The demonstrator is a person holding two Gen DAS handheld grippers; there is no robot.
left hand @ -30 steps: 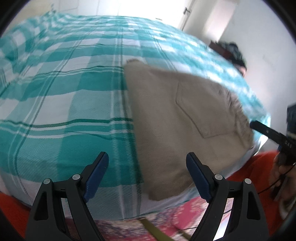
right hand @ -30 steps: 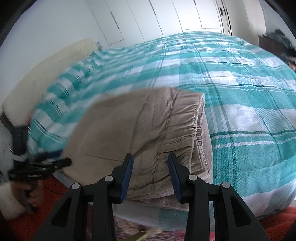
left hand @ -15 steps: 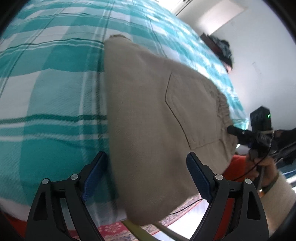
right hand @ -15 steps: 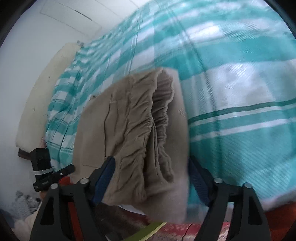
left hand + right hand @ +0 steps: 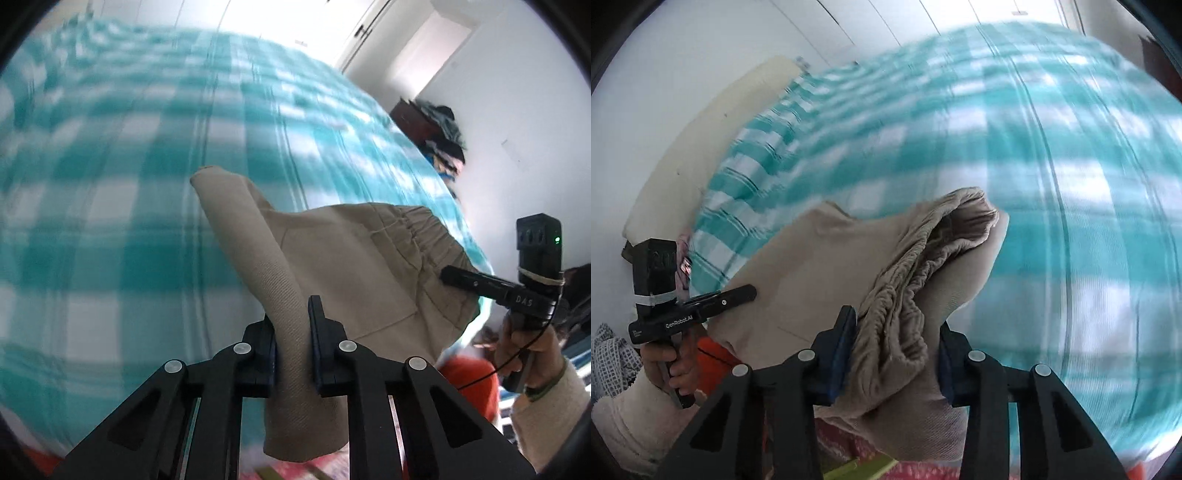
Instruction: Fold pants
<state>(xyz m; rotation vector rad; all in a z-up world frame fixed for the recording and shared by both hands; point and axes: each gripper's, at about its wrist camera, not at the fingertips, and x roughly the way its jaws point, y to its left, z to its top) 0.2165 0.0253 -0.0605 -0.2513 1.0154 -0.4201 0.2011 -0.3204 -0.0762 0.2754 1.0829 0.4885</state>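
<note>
The left tool [image 5: 291,332] is closing, its jaws clenched on a folded edge of the beige woven cotton pants [image 5: 354,266], a flap of cloth hanging down below the fingers. The right tool [image 5: 895,354] is also closing, its blue-padded fingers [image 5: 842,350] pressing on the bunched elastic waistband [image 5: 923,266] at the other end. The pants hang between the two tools above the near edge of the bed, their far corner apparently still on the teal-and-white checked bedspread [image 5: 110,221], though blur makes that hard to judge. Each view shows the other tool gripped by a person's hand [image 5: 524,347]. Beyond the bed stand white wardrobe doors [image 5: 905,22].
</note>
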